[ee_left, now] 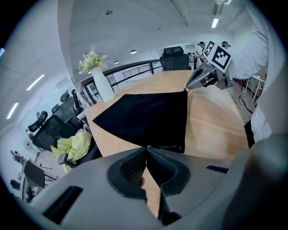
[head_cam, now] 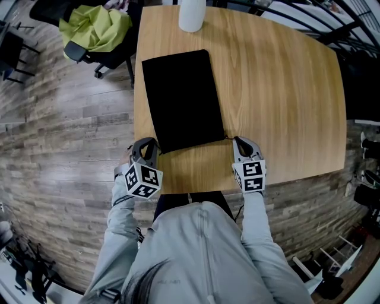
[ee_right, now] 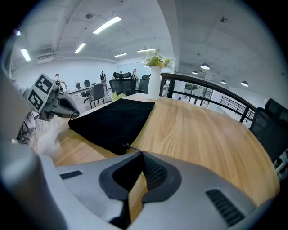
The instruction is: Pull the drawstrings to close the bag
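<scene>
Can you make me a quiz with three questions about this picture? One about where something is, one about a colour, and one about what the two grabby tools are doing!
1. Where is the white vase?
A. At the far edge of the table, beyond the bag
B. On top of the bag
C. On the floor

2. What colour is the flat bag?
A. Red
B. Black
C. White

3. How are the jaws of the left tool and the right tool?
A. Both wide open
B. One open, one shut
C. Both shut

Answers: 1 A, the vase stands past the bag's far end. 2 B, the bag is black all over. 3 C, each tool's own view shows its jaws pressed together at a near corner of the bag.
</scene>
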